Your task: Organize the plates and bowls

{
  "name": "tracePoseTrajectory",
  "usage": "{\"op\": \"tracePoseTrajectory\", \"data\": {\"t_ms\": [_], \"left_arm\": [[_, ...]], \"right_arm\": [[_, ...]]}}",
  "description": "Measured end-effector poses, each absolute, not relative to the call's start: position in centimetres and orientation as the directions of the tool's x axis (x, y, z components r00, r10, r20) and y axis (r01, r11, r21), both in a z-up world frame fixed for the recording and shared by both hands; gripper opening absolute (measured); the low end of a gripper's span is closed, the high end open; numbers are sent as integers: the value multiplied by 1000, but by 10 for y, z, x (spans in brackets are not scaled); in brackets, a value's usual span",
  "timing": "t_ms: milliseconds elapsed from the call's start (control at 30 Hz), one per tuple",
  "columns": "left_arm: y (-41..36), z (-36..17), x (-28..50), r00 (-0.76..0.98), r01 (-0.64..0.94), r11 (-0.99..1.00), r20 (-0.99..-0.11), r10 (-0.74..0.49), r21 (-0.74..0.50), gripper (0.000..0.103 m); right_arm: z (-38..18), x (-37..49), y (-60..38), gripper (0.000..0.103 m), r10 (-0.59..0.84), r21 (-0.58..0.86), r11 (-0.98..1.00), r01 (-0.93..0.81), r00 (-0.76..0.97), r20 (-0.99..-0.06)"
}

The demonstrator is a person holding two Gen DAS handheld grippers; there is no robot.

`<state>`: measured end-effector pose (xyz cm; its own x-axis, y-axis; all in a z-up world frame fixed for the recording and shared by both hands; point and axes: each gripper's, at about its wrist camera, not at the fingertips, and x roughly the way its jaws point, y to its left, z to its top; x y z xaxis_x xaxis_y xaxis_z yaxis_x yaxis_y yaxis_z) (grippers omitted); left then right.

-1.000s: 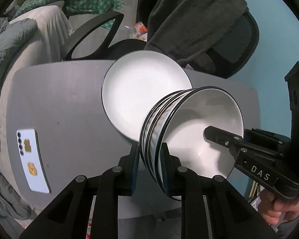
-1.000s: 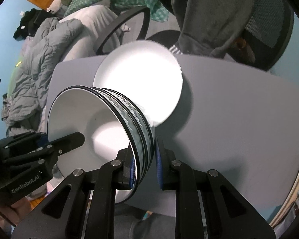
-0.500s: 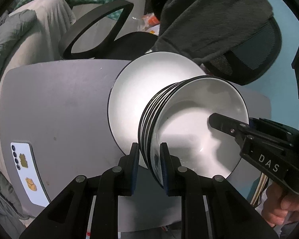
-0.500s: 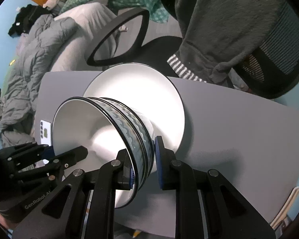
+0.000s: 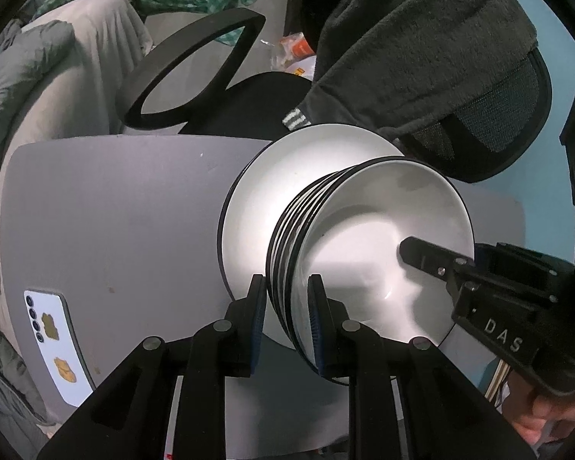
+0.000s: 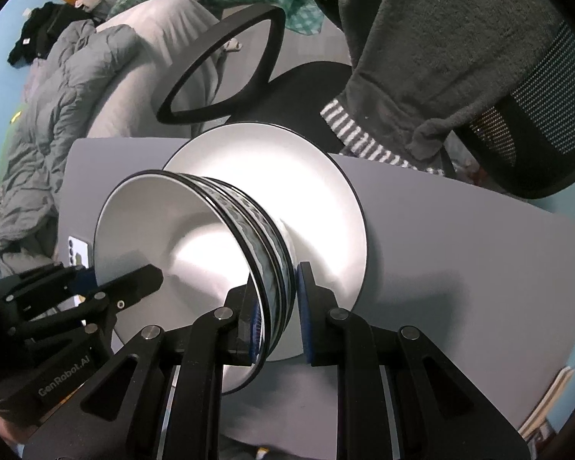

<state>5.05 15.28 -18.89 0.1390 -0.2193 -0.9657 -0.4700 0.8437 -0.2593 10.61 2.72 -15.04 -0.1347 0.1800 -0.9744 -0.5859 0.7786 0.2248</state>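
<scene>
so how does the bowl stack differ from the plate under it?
The bowl stack is deep, several nested bowls with wavy blue-grey sides; the plate is a single, shallow and wider dish. The stack is gripped at opposite rims by the left tool and right tool, while the plate lies free on the grey table. Both are white inside with dark rims.

Two matte black handheld grippers. The left gripper point(image 5: 286, 320) has angular linkage arms, round silver pivot screws and blue-lined fingers point(image 5: 258, 318). The right gripper point(image 6: 276, 312) matches; its twin bodies carry white lettering, "DAS" and "GenRobot.AI". Bare skin shows on one hand point(image 5: 538, 419).
</scene>
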Motion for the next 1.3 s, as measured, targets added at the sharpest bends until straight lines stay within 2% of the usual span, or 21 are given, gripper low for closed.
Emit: {"op": "tracePoseTrajectory", "data": {"t_ms": [67,167,233,367,433,600,667,967,1300], "left_arm": [[151,-187,47,155,-471,843,-965,-211,-260,22],[149,-179,42,180,-474,850,-970,-164,-232,23],[149,-171,39,202,-478,851,-970,-137,-219,30],[149,-146,28,263,-493,850,-963,-61,-188,43],[150,-133,23,291,-504,842,-956,-43,-191,51],[147,-96,10,372,-505,834,-928,-21,-221,56],[145,-78,5,408,-496,834,-913,-19,-239,58],[134,-18,-18,525,-465,848,-850,32,-255,60],[118,15,-43,561,-465,846,-826,52,-262,60]], "right_arm": [[-150,104,29,22,183,227,770,-596,-134,-974],[-148,102,30,24,176,208,760,-616,-113,-978],[-143,101,30,27,173,188,756,-628,-85,-981],[-127,100,28,46,168,140,755,-641,-17,-986],[-118,100,25,52,173,134,755,-642,-2,-985],[-84,99,14,55,206,124,759,-639,56,-977],[-65,97,7,60,221,113,763,-636,93,-971],[-9,83,-25,62,271,88,769,-634,199,-942],[25,62,-47,62,284,64,788,-612,269,-920]]}}
